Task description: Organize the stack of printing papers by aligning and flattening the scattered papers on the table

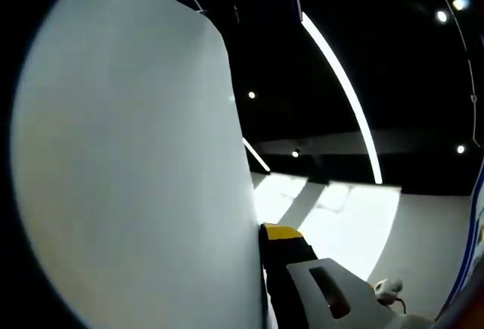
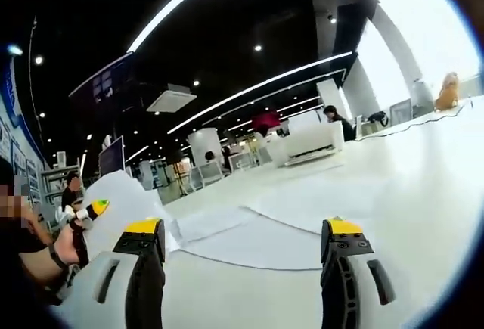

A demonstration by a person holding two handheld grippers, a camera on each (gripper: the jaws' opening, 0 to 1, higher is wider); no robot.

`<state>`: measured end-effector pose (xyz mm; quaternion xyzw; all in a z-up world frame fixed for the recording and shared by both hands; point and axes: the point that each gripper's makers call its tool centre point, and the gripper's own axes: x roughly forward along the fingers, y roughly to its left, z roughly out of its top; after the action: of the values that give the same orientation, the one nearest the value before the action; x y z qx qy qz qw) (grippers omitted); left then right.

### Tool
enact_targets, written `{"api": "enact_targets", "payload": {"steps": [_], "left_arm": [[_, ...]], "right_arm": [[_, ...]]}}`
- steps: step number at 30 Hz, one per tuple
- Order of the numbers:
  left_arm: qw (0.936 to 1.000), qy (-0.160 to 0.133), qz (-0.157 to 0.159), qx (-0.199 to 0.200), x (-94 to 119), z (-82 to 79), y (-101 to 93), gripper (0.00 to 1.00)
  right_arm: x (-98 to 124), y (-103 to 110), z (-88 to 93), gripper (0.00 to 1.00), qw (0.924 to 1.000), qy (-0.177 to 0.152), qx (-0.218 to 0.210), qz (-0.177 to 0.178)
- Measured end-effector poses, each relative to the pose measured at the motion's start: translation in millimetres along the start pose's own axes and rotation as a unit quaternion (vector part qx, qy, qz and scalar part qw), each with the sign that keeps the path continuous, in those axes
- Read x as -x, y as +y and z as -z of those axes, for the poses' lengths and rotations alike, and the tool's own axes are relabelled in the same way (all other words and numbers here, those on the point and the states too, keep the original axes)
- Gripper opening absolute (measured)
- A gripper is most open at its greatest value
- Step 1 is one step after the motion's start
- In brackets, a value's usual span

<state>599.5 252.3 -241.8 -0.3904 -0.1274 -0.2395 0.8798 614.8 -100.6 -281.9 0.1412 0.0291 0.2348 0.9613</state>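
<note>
A big white sheet of paper (image 1: 136,162) is lifted up and covers the left half of the left gripper view. Its edge runs down into my left gripper (image 1: 263,232), which is shut on it; one yellow-tipped jaw shows, the other is hidden behind the sheet. In the right gripper view, scattered white papers (image 2: 249,234) lie overlapping on the white table (image 2: 423,193). My right gripper (image 2: 243,247) hovers low over them, open, with nothing between its jaws. At the far left, the left gripper (image 2: 89,212) holds the raised sheet (image 2: 121,197).
A person's hand (image 2: 64,249) grips the left gripper's handle. A cable (image 2: 423,121) and an orange object (image 2: 450,88) sit at the table's far right. A small white object (image 1: 389,290) with a cord lies on the table. Furniture and people stand far behind.
</note>
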Motion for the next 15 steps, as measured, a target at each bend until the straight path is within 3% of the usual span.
{"api": "enact_targets", "payload": {"steps": [6,10,15], "left_arm": [[1.0,0.0,-0.001,-0.002,0.0,0.6,-1.5,0.06],[1.0,0.0,-0.001,-0.001,0.1,1.1,-3.2,0.06],[1.0,0.0,-0.001,-0.001,0.2,1.2,-4.2,0.06]], "right_arm": [[4.9,-23.2,-4.0,0.81,0.9997,-0.001,0.001,0.024],[5.3,-32.9,-5.5,0.81,0.9988,0.0,-0.042,0.027],[3.5,-46.7,-4.7,0.81,0.9983,0.008,-0.039,0.043]]}}
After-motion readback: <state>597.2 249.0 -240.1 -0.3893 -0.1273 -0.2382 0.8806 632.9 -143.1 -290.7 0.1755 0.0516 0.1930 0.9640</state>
